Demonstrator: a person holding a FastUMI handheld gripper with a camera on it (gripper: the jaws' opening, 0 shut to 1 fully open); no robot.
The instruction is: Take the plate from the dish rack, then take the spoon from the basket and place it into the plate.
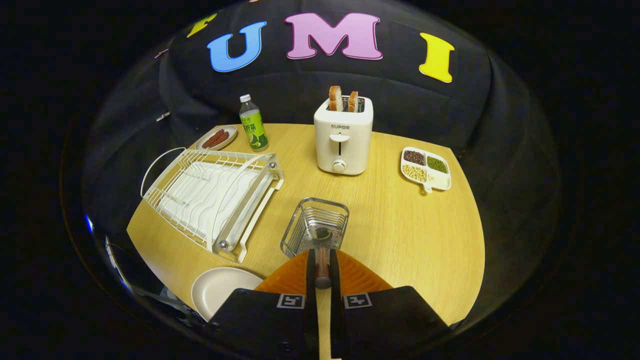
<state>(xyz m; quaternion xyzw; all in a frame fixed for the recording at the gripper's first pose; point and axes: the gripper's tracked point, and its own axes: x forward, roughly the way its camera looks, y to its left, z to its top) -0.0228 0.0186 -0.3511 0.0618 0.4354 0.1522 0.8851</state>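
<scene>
Closest in, the tongs are closed on the spoon's handle, both fingers pressing its sides, while the spoon has its bowl end down inside the wire basket just ahead. The plate already lies flat on the bench, just left of the fingers and in front of the dish rack, which stands empty. To do this step well, I would lift the spoon straight up until it clears the basket's rim, then swing left and lower it onto the plate. Beyond, the pale wooden bench carries a toaster with bread, a bottle, a small dish of sausages and a divided tray of beans, with the dark cloth wall behind.
</scene>
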